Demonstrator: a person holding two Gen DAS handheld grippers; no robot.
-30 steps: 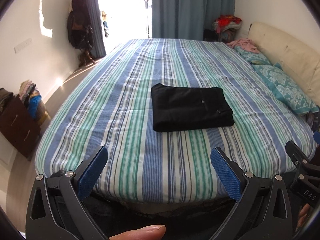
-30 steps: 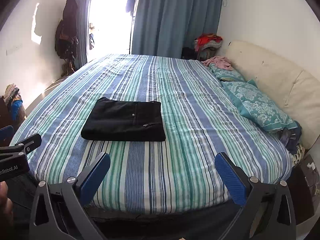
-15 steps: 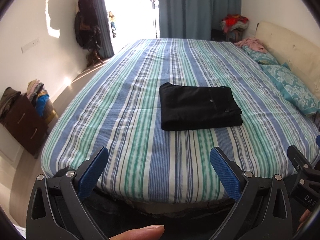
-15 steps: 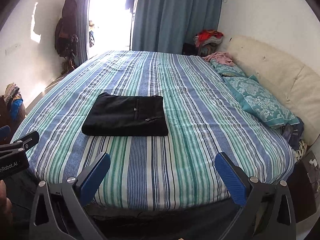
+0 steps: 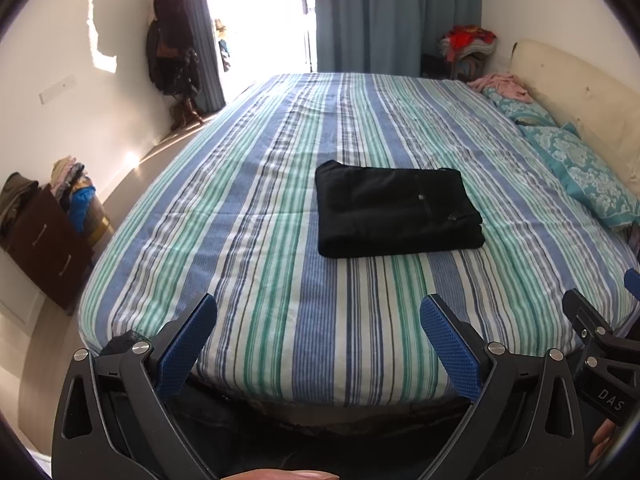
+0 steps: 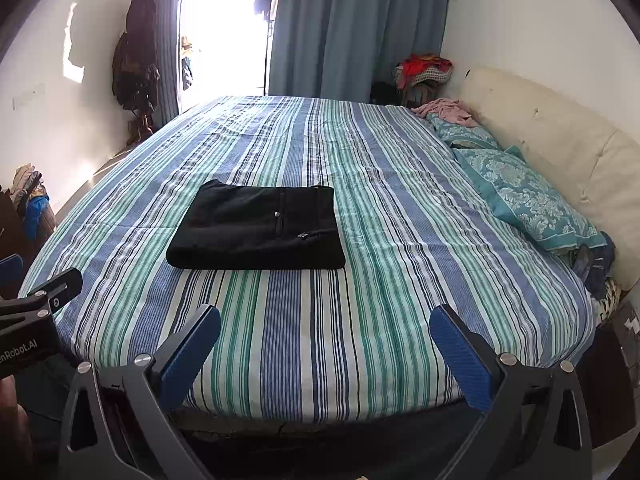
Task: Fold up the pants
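Note:
Black pants (image 5: 394,210) lie folded into a flat rectangle in the middle of the striped bed (image 5: 248,248); they also show in the right wrist view (image 6: 260,228). My left gripper (image 5: 318,316) is open and empty, held back off the bed's near edge. My right gripper (image 6: 326,326) is open and empty too, beside the left one at the foot of the bed. Neither gripper touches the pants.
Teal pillows (image 6: 524,196) and a cream headboard (image 6: 560,148) line the right side. A dark drawer unit (image 5: 44,236) with clothes stands at the left. Curtains (image 6: 352,28) and a bright doorway are at the far end. The striped cover (image 6: 360,184) surrounds the pants.
Both grippers have drawn back and risen slightly; the bed and pants look a little farther away. The pants have not moved.

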